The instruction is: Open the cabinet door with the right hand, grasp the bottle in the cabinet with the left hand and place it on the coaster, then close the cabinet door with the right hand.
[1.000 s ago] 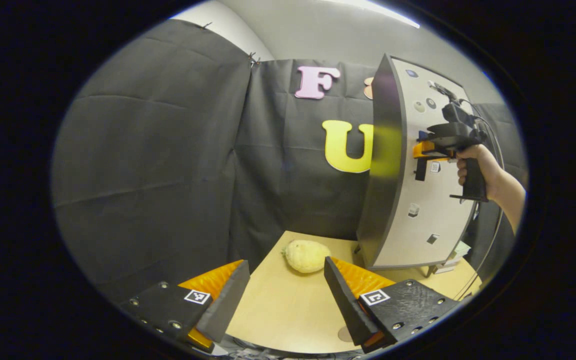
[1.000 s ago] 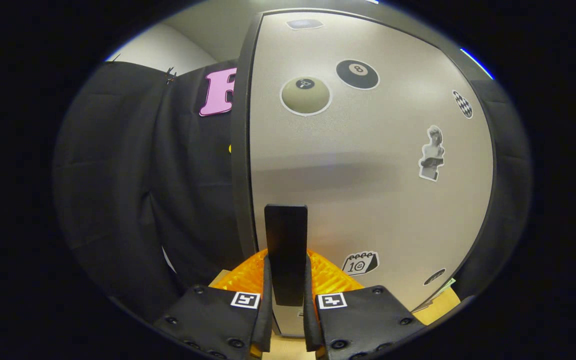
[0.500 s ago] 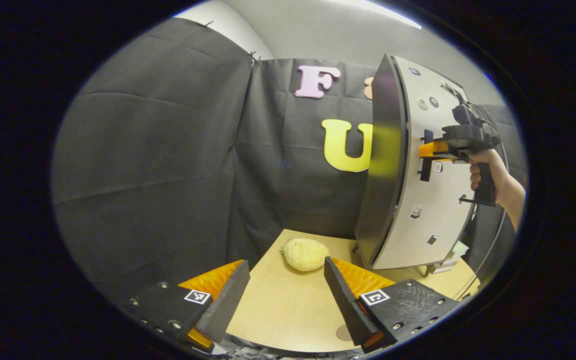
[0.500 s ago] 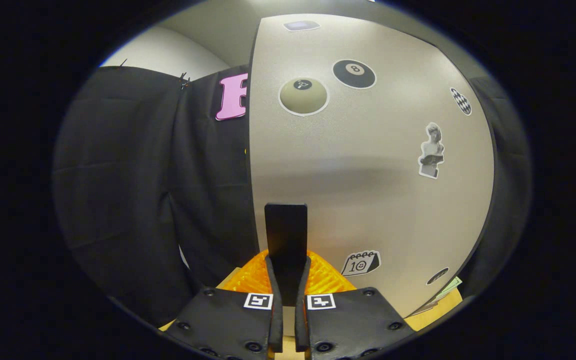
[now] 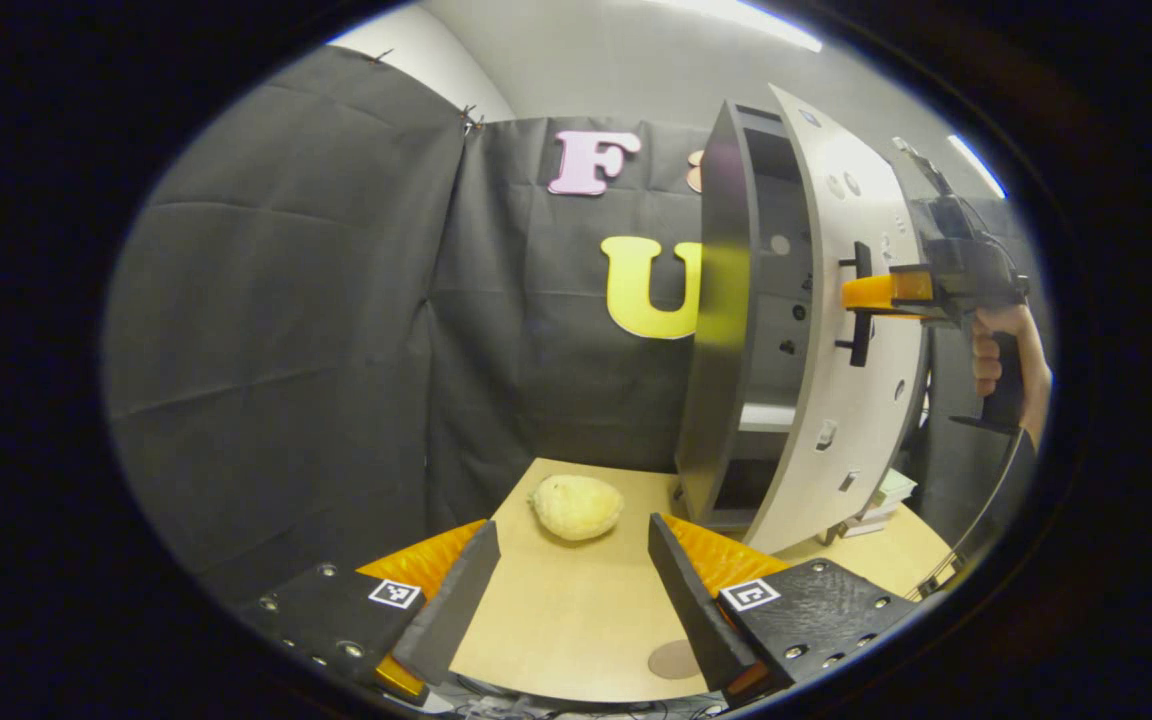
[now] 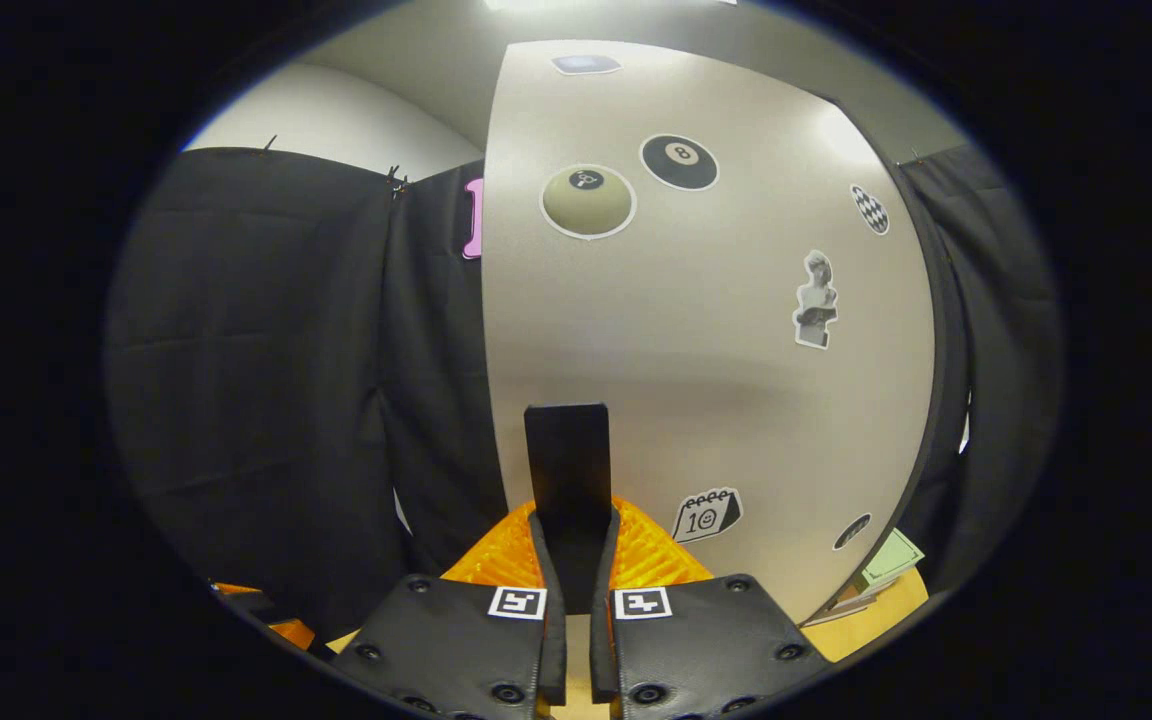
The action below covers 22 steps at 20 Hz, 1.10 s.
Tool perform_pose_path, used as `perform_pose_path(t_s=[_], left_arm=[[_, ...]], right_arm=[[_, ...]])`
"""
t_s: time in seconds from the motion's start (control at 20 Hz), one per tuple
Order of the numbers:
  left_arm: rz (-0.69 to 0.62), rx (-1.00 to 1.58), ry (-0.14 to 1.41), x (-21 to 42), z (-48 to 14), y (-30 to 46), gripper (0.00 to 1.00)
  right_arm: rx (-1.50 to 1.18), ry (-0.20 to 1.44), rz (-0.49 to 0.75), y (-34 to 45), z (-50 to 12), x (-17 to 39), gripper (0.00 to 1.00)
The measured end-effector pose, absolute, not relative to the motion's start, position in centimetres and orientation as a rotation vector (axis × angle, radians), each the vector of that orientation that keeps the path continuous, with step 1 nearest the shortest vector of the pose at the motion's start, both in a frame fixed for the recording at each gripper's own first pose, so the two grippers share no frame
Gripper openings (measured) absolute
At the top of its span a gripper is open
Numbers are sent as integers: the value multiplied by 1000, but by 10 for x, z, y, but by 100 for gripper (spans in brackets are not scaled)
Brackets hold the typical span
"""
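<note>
Right tongs (image 6: 576,560) clamp the door's flat dark handle (image 6: 567,470); left tongs (image 5: 571,590) gape above smooth tabletop (image 5: 576,610).

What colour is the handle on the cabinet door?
The handle is black, best seen in the right gripper view.

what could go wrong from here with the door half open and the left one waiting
1. The right hand-held gripper is shut on the narrow door handle; if the pull goes off-line, the handle may slip out.
2. The cabinet door is only partly open, so the left hand-held gripper, open over the table, might clip the door edge if it reaches in now.
3. The yellow lumpy object lies beside the cabinet and could be knocked on the way.
</note>
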State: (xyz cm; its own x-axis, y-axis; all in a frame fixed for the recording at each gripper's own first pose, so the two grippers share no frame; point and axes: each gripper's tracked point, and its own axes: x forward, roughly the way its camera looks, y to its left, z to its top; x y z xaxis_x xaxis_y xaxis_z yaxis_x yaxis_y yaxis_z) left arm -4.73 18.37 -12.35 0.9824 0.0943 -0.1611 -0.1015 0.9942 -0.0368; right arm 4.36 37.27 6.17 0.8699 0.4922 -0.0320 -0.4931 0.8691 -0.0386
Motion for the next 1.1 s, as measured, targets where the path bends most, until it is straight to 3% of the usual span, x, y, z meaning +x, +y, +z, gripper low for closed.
perform_pose_path(t_s=[0.55, 0.65, 0.9, 0.95, 1.0, 1.1], left_arm=[[-17, -9, 140, -28, -109, 130, 93], [-38, -13, 132, -27, -105, 122, 89], [-88, -12, 139, -14, -110, 96, 92], [-96, -18, 146, -10, -111, 92, 89], [-108, -28, 149, -8, -111, 86, 89], [-130, -46, 150, -4, -110, 74, 93]], right_arm=[[-7, 23, 531, 356, 61, 37, 11], [-22, 17, 516, 351, 61, 34, 11], [6, 37, 467, 335, 60, 30, 7], [1, 42, 450, 329, 60, 28, 11], [-2, 46, 433, 322, 61, 24, 7], [9, 49, 398, 304, 63, 13, 11]])
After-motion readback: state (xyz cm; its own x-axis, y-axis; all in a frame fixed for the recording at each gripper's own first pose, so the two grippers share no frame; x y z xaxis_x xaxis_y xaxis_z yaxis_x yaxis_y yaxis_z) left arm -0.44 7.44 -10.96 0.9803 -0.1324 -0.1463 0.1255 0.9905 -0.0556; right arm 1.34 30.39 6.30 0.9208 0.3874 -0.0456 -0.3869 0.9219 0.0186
